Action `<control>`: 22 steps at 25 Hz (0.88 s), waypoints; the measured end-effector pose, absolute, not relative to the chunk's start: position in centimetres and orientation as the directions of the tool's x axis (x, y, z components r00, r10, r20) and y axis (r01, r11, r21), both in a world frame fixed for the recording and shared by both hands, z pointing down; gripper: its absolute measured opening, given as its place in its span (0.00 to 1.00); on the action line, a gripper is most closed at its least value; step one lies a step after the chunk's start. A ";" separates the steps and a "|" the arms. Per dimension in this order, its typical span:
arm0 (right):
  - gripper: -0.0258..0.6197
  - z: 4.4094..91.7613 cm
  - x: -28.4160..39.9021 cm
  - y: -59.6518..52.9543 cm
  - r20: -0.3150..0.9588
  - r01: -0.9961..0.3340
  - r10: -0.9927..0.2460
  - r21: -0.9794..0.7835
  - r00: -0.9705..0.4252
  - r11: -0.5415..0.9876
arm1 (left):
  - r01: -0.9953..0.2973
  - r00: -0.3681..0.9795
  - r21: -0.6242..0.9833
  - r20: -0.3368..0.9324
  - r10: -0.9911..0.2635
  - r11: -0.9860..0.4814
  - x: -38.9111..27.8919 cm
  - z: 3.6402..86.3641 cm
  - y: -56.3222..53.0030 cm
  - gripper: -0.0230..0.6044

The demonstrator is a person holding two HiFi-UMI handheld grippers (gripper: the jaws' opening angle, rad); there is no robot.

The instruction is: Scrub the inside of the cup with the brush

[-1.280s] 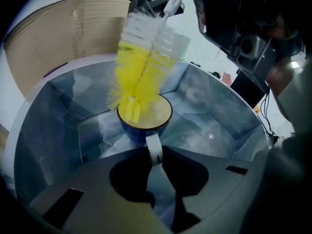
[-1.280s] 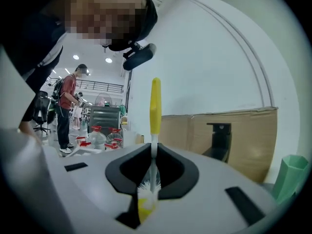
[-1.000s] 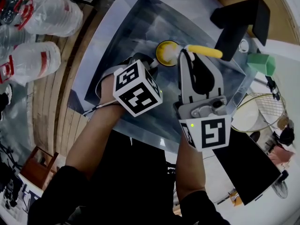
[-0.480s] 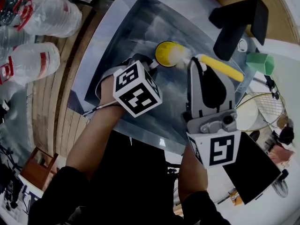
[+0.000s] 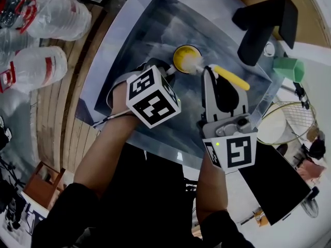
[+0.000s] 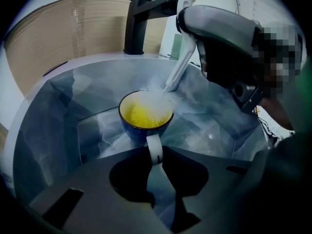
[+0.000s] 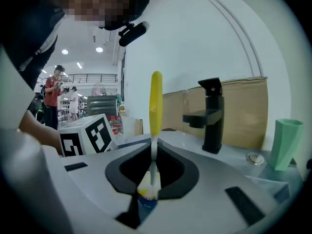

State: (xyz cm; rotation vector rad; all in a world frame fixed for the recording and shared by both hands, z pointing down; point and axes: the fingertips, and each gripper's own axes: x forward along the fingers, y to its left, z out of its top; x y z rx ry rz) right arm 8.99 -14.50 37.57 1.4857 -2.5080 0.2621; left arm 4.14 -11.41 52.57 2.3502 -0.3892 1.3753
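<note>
Gripping cup (image 6: 145, 117) by handle with left tool (image 6: 155, 155), in sink (image 6: 68, 106); clamping brush (image 7: 156, 101) stem in right tool (image 7: 152, 165), bristles inside cup mouth

No writing can be read anywhere. The bottles (image 5: 36, 68) at ten o'clock wear red labels, their print too blurred to make out. The left cube (image 5: 153, 98) and right cube (image 5: 231, 151) bear only black-and-white square markers.

cup (image 5: 186, 59) in sink (image 5: 150, 30); brush (image 5: 227, 76) reaching into cup; faucet (image 5: 261, 27) behind sink.
</note>
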 end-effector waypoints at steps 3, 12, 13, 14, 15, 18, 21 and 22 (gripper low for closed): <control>0.11 37.6 8.8 -14.8 0.263 -0.881 -0.844 -0.063 -0.468 0.469 | -0.422 0.483 0.188 0.874 -0.044 -0.887 4.1 52.6 -11.5 0.16; 0.11 30.8 8.4 -13.0 0.194 -0.850 -0.831 -0.023 -0.521 0.527 | -0.421 0.482 0.195 0.875 -0.037 -0.886 4.2 52.6 -11.3 0.16; 0.11 30.7 8.1 -12.7 0.195 -0.844 -0.826 -0.019 -0.529 0.537 | -0.424 0.482 0.197 0.875 -0.036 -0.884 4.1 52.6 -11.3 0.16; 0.11 30.8 7.8 -12.5 0.199 -0.838 -0.819 -0.018 -0.538 0.545 | -0.428 0.482 0.198 0.876 -0.037 -0.882 4.1 52.6 -11.3 0.16; 0.11 31.2 7.5 -12.4 0.206 -0.834 -0.814 -0.026 -0.543 0.551 | -0.432 0.481 0.198 0.876 -0.038 -0.880 4.1 52.6 -11.3 0.16; 0.11 33.2 7.4 -12.4 0.240 -0.835 -0.803 -0.063 -0.545 0.547 | -0.434 0.480 0.199 0.876 -0.039 -0.879 4.1 52.6 -11.2 0.16; 0.11 36.5 7.8 -13.3 0.288 -0.849 -0.802 -0.095 -0.523 0.520 | -0.428 0.477 0.188 0.878 -0.043 -0.884 4.1 52.6 -11.2 0.16; 0.11 37.4 7.9 -13.7 0.291 -0.853 -0.805 -0.105 -0.517 0.510 | -0.428 0.474 0.184 0.880 -0.046 -0.885 4.0 52.6 -11.3 0.16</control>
